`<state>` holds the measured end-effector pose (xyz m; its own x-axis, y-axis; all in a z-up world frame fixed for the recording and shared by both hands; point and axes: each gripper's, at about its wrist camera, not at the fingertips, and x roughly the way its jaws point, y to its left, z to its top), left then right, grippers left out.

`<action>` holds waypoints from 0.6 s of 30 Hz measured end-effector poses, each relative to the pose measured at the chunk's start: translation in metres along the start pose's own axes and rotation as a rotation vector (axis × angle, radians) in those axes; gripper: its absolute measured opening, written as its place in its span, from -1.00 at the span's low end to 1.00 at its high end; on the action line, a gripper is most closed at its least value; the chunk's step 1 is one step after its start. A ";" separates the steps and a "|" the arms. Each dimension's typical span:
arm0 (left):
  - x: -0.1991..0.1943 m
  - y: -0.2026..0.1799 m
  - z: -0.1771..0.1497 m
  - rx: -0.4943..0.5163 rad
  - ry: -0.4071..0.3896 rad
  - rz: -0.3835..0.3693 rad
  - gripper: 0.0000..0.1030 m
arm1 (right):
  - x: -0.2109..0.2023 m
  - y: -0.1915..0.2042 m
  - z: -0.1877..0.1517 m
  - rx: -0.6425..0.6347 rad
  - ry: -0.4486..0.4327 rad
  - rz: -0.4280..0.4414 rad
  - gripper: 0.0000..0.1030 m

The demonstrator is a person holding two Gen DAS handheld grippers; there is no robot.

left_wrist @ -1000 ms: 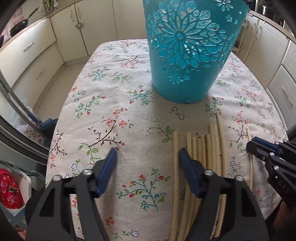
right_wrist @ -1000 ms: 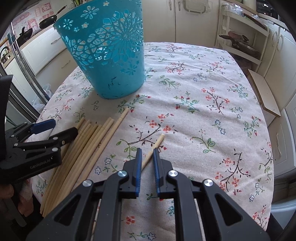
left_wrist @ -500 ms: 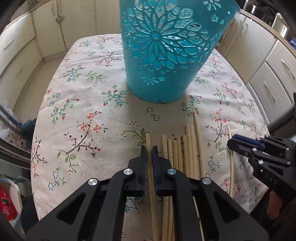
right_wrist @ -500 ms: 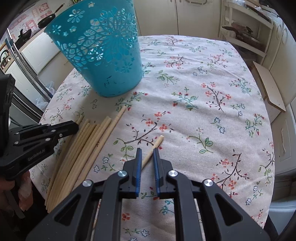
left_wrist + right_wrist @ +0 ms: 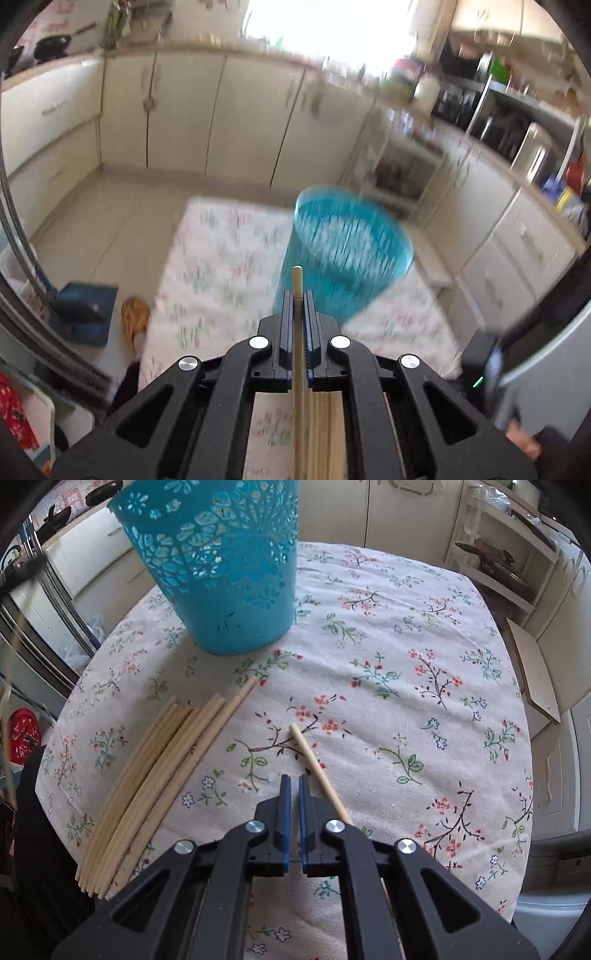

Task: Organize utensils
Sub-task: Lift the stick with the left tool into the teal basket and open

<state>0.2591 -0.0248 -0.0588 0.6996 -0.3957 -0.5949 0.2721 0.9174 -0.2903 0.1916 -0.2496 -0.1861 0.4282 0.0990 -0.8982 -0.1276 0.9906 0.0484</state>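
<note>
My left gripper (image 5: 297, 295) is shut on a pale wooden chopstick (image 5: 297, 280) and holds it high above the table, its tip pointing toward the teal openwork basket (image 5: 343, 254). The view is blurred by motion. My right gripper (image 5: 291, 781) is shut and empty, low over the floral tablecloth (image 5: 406, 686). A single chopstick (image 5: 314, 764) lies just right of its fingers. A bundle of several chopsticks (image 5: 159, 771) lies to its left. The basket (image 5: 221, 565) stands upright at the back left.
Cream kitchen cabinets (image 5: 184, 110) ring the table. A shelf unit (image 5: 509, 554) and a loose board (image 5: 532, 672) sit to the right. A blue mat (image 5: 83, 314) lies on the floor at the left.
My left gripper closed on one chopstick from the bundle and lifted it high above the table. My right gripper shifted left, so the single chopstick now lies beside its fingers.
</note>
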 end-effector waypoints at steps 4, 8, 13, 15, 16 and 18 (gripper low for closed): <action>-0.032 -0.019 0.042 -0.004 -0.188 -0.044 -0.90 | -0.002 -0.003 -0.001 0.027 0.001 0.015 -0.90; -0.048 -0.041 0.071 0.013 -0.327 -0.057 -0.90 | -0.003 -0.013 -0.001 0.064 -0.006 0.042 -0.76; -0.035 -0.067 0.102 0.039 -0.426 -0.048 -0.90 | -0.004 -0.003 0.000 -0.033 -0.015 -0.002 -0.72; -0.025 -0.073 0.112 0.036 -0.461 -0.031 -0.90 | -0.003 0.000 -0.001 -0.064 -0.023 -0.014 -0.72; -0.018 -0.076 0.116 0.033 -0.483 -0.019 -0.90 | -0.003 0.001 -0.001 -0.074 -0.028 -0.016 -0.72; -0.007 -0.077 0.122 0.018 -0.519 0.000 -0.90 | -0.003 0.000 -0.001 -0.078 -0.034 -0.015 -0.72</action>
<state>0.3143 -0.0879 0.0591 0.9340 -0.3270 -0.1439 0.2798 0.9199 -0.2748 0.1900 -0.2495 -0.1839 0.4605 0.0882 -0.8833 -0.1893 0.9819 -0.0007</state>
